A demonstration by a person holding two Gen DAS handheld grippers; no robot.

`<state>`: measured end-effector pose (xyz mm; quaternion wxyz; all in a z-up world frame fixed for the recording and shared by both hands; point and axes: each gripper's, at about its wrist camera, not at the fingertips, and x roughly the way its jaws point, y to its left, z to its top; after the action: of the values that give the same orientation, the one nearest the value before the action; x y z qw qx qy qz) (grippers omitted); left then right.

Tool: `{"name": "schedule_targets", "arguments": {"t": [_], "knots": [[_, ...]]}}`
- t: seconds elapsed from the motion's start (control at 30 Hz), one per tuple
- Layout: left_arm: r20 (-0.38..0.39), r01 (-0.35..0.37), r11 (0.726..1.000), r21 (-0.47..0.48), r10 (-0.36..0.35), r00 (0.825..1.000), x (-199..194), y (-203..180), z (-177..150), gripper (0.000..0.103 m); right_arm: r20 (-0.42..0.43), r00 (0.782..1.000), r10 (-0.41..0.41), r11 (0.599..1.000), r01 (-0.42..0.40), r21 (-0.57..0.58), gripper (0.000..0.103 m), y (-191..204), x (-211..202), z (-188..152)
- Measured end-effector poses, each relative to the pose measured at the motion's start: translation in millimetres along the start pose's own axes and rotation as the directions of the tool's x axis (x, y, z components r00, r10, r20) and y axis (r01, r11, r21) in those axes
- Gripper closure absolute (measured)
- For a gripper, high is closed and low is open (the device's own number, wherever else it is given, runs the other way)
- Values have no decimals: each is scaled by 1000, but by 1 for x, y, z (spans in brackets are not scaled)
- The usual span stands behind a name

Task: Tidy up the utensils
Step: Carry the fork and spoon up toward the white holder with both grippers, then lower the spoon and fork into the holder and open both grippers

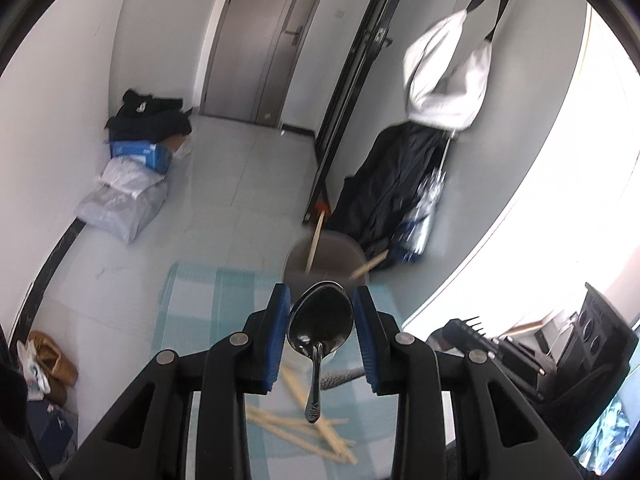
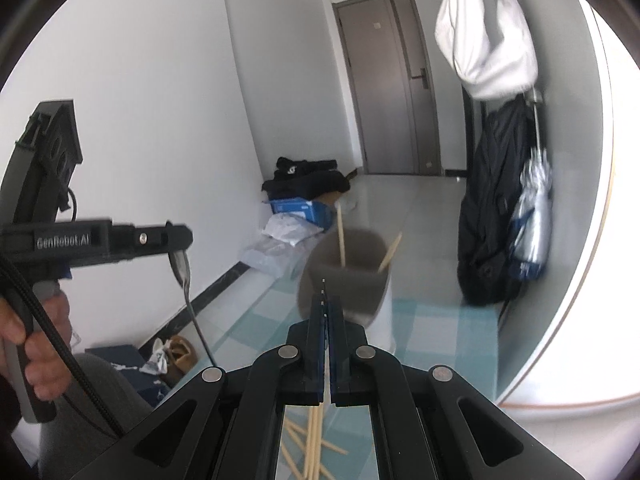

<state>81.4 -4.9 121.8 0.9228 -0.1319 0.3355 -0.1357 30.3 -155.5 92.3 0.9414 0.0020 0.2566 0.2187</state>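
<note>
Two grippers were loaded: our left gripper [image 1: 320, 312] clamped a spoon [image 1: 320, 322] by its bowl, our right gripper [image 2: 329, 312] pinched chopsticks [image 2: 314, 436]; holder cup [image 2: 346, 276] held two, several loose chopsticks [image 1: 304, 432] left on the cloth

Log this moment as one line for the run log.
left hand-held gripper: shut on spoon | right hand-held gripper: shut on chopsticks | gray cup: two chopsticks inside | more loose on checked cloth
</note>
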Motion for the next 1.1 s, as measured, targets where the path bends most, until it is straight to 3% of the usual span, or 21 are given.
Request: {"name": "schedule_targets", "arguments": {"t": [0.33, 0.6, 0.83, 1.1], "knots": [[83, 17, 999, 37, -20, 996, 6, -12, 62, 76, 28, 1000, -4, 999, 6, -52, 102, -9, 7, 71], [105, 33, 999, 21, -35, 994, 28, -2, 88, 75, 14, 1000, -27, 996, 28, -81, 102, -28, 34, 112], [110, 5, 1000, 24, -8, 994, 53, 8, 92, 75, -28, 999, -42, 990, 38, -135, 102, -37, 65, 128], [99, 1, 999, 45, -5, 995, 79, 16, 92, 75, -106, 992, -68, 982, 48, -180, 102, -47, 105, 121]]}}
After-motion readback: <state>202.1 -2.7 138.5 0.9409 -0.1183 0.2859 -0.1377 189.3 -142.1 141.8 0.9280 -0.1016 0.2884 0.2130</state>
